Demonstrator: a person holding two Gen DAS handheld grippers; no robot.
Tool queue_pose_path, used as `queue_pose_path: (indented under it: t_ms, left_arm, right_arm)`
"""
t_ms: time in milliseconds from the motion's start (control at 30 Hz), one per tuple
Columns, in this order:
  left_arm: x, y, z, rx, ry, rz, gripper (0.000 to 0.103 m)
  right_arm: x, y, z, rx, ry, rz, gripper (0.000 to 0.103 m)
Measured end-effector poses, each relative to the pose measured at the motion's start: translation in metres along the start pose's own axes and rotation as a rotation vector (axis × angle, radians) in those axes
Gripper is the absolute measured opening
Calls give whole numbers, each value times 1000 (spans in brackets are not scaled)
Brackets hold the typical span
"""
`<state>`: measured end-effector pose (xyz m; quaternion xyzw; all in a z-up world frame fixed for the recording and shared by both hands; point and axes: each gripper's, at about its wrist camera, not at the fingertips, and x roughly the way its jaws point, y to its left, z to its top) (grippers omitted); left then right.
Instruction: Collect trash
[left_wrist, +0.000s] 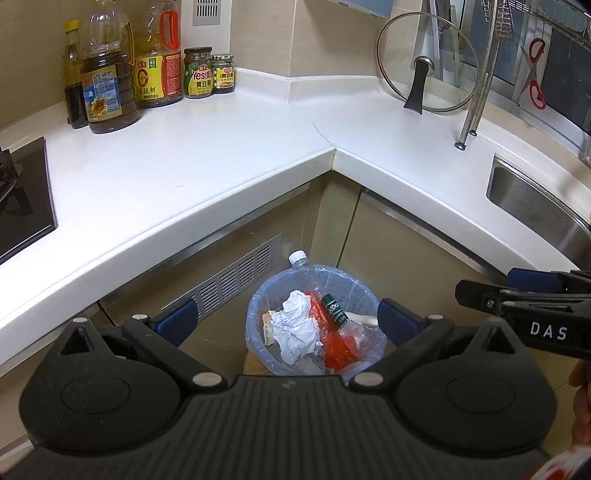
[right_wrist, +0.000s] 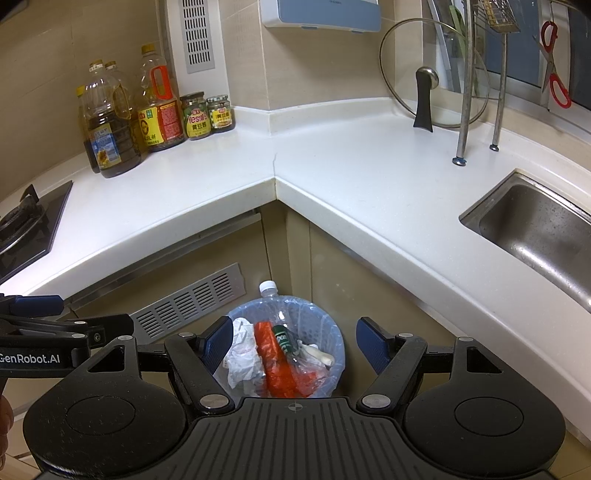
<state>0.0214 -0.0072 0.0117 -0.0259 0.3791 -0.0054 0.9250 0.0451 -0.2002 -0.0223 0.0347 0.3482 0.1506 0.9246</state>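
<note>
left claw (left_wrist: 286, 323): black ribbed body, blue pads, silver screws | right claw (right_wrist: 291, 347): same, "DAS" lettering

A white corner countertop (left_wrist: 207, 162) carries 3 oil bottles (left_wrist: 110, 81), 2 jars (left_wrist: 210, 72) and a glass lid (left_wrist: 428, 62).

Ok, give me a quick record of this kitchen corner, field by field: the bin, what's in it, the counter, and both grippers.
bin: round blue plastic trash basket with clear liner, on floor below white counter corner
contents: crumpled white paper, red plastic wrapper, small green-labelled bottle, clear plastic bottle leaning over rim
counter: oil bottles and sauce jars at back left, glass pot lid, steel sink
left gripper: open, empty
right gripper: open, empty
</note>
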Motion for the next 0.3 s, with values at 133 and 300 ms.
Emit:
queue_pose_path:
  t_ms: [133,300]
  left_arm:
    - [1,0,0,2,-3,-7,103]
    - [4,4,-1,-15,1,-27,102]
  right_arm:
    - [0,0,0,0,0,1,74]
    - [0,-1,0,-1,-1,-1,74]
